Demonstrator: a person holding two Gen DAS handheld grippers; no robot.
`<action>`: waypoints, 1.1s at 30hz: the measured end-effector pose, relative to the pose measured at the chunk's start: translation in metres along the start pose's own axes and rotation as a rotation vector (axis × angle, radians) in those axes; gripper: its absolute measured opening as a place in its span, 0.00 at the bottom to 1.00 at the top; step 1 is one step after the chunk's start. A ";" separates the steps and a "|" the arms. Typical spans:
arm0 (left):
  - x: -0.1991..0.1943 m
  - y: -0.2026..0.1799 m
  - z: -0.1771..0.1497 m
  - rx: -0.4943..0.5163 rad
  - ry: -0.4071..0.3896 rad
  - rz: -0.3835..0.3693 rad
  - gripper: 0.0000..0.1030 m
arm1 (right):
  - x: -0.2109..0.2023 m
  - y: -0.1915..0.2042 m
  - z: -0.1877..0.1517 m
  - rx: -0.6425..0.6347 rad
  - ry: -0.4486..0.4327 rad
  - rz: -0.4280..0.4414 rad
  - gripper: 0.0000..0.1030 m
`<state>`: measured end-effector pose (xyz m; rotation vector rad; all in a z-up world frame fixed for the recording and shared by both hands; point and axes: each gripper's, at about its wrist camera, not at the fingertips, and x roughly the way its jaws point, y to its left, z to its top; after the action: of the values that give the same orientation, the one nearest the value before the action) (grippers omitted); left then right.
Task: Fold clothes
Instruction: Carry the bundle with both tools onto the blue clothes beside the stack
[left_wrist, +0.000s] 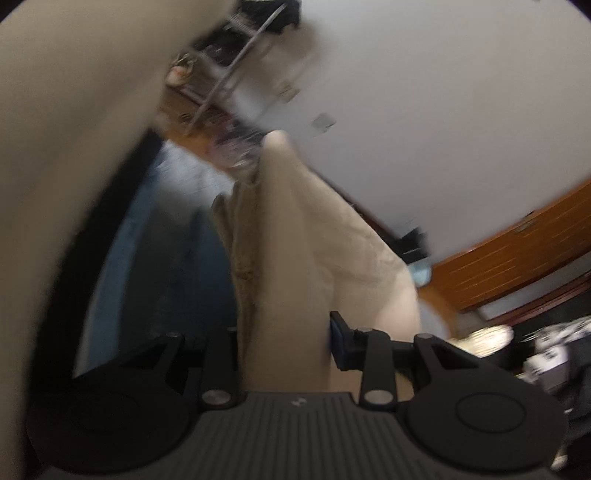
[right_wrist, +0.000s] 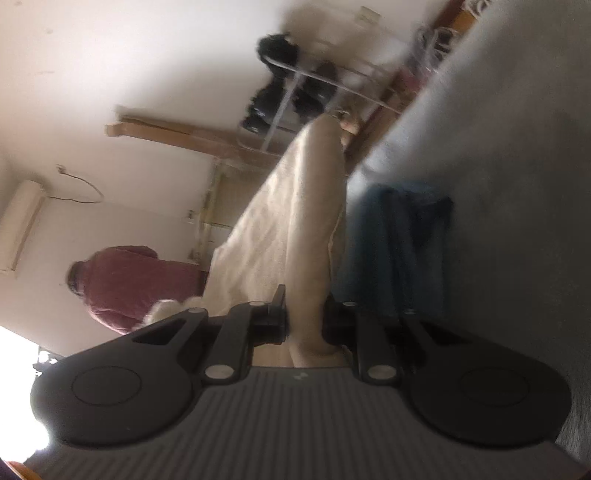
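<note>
— Though the left wrist view is blurred, which way does the garment run?

— The cream-coloured soft fabric garment (left_wrist: 291, 236) stretches lengthwise away from the left tongs (left_wrist: 284, 343), a long bunched strip rising up the frame to a rounded far end. The left tongs are clamped on its near end.

— And under it?

— A blue-grey carpeted floor (left_wrist: 173, 229) on the left, a white wall (left_wrist: 424, 110) on the right with an orange-brown wooden board (left_wrist: 517, 258) along it. A metal wire rack (left_wrist: 229, 74) stands far off; its contents are too smeared to name.

— The right wrist view?

— The same cream garment (right_wrist: 295, 221) runs straight ahead from the right tongs (right_wrist: 304, 325), which are pinched tight on it. Just right of it lies a blue denim garment (right_wrist: 399, 240) on the grey floor (right_wrist: 517, 221). A rack (right_wrist: 295, 92) holds dark blurred items. Left, a person in a maroon top (right_wrist: 129, 284) is near a white wall-mounted air conditioner (right_wrist: 18, 225).
</note>
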<state>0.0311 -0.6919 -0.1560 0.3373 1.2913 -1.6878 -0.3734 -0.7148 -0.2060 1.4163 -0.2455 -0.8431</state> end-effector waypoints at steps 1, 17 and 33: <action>0.005 0.003 -0.002 0.008 0.007 0.018 0.35 | 0.004 -0.003 0.000 0.008 0.003 -0.007 0.14; -0.003 -0.013 -0.001 0.131 -0.024 0.199 0.48 | 0.029 -0.009 0.002 0.010 0.040 -0.028 0.18; -0.076 -0.073 -0.014 0.311 -0.292 0.291 0.51 | -0.045 -0.001 -0.031 -0.062 0.134 -0.024 0.52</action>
<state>0.0070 -0.6417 -0.0660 0.4211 0.7280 -1.6146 -0.3860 -0.6618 -0.1982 1.4137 -0.0997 -0.7661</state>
